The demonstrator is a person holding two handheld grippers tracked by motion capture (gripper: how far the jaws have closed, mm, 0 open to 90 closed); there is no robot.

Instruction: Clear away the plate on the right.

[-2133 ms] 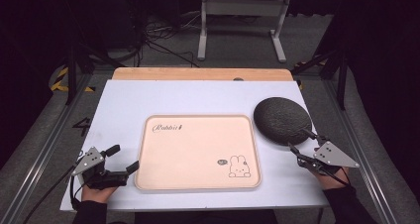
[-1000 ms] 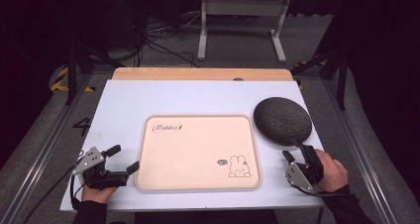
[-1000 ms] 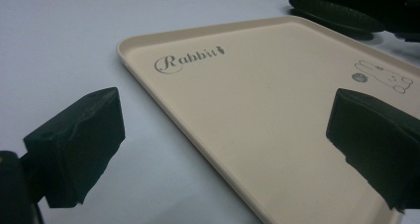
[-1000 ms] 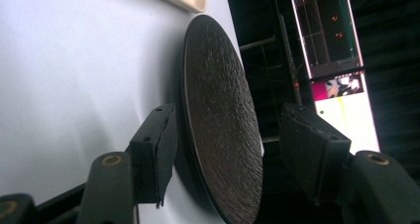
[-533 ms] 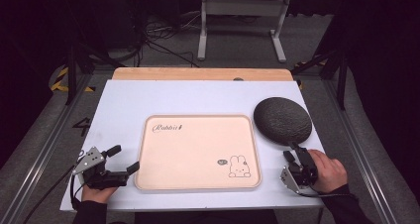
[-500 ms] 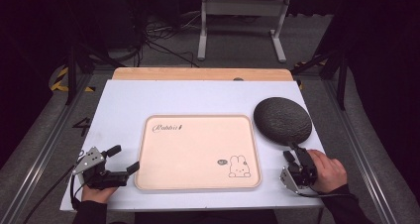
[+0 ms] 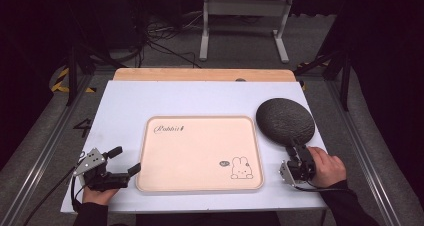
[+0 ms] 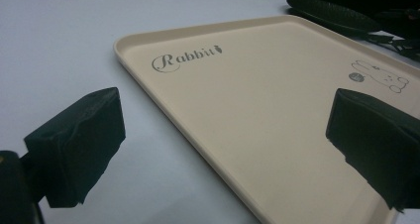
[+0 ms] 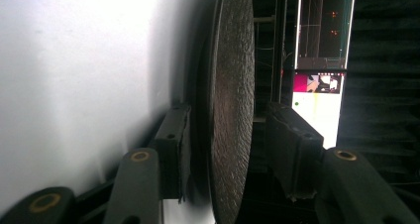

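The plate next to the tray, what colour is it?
Dark charcoal, nearly black, with a rough speckled surface; the plate shows best in the high view.

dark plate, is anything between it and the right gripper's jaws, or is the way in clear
Nothing visible blocks it. The right gripper already straddles the near rim of the dark plate: one jaw under it by the table, one above. The jaws have just been closing, with a gap left above the rim.
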